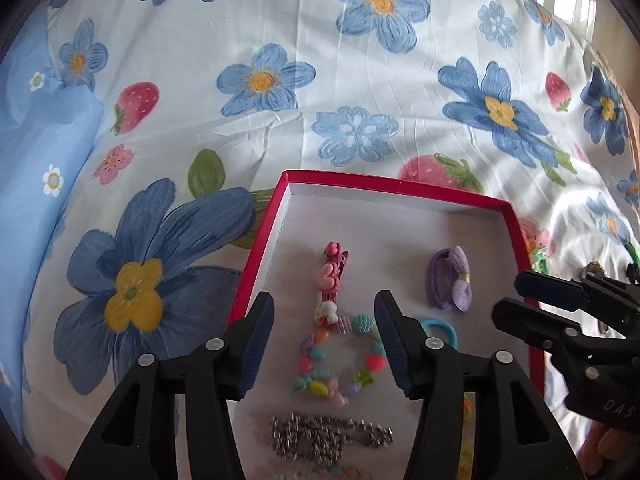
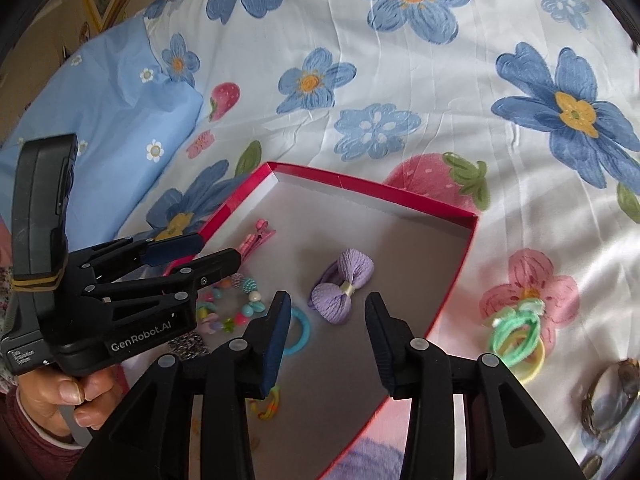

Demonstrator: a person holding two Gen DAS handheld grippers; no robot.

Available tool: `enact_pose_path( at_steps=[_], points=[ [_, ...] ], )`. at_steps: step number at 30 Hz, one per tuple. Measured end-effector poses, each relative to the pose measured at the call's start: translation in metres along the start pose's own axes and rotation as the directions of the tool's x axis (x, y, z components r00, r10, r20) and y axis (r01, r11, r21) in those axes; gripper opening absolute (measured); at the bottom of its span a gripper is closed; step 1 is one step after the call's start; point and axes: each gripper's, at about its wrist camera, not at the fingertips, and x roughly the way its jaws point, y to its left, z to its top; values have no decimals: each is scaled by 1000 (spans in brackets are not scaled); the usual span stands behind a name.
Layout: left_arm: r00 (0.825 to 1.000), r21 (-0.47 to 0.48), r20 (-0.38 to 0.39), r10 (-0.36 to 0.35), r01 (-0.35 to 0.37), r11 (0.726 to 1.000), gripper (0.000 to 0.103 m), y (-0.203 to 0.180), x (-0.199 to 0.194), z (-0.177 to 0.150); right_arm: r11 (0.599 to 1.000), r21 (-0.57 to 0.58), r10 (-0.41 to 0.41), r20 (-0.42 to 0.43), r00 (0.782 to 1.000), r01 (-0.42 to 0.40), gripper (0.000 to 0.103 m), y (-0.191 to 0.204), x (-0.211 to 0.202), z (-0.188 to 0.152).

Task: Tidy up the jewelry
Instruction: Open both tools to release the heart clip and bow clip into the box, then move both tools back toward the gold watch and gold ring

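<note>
Red box [image 1: 516, 220] resting on flowered bedsheet [image 1: 360, 72] — holding pink clip [image 1: 333, 276], beaded bracelet [image 1: 340, 356], silver chain [image 1: 332, 436], purple bow tie [image 2: 343, 286], blue hair ring [image 2: 298, 330]. Left gripper [image 1: 324, 344] parted, empty, above bracelet. Right gripper [image 2: 328, 344] parted, empty, near bow — green and yellow hair ties [image 2: 518, 340] right of box, on sheet

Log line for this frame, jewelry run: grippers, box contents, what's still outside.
left gripper: open, empty | right gripper: open, empty | red box: purple bow tie, beaded bracelet, pink clip | outside: green-yellow hair ties
</note>
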Motion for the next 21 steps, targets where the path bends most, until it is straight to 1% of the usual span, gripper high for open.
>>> enact_pose_path(
  at_steps=[1,3,6,12,21],
  points=[
    [1000,-7,3,-2,2,1000,57,1,-4,-2,1000,6,2,9,1000,-2,48,-1,-5,-2],
    [1000,-31,13,-9,9,999,64,0,-15,-11,1000,15,5,27,1000,-5,49,-2,-16,-6],
    [999,-60,16,-33,34,998,68,-1,-27,-21,999,38,6,54,999,-8,52,-8,-34,-14],
    [996,-90,20,-85,87,992,70,-9,-49,-39,997,78,-13,89,996,6,53,-20,-64,-33],
    [989,-61,22,-145,147,987,71,-35,-74,-56,990,134,-64,111,992,49,53,-42,-101,-60]
  ],
)
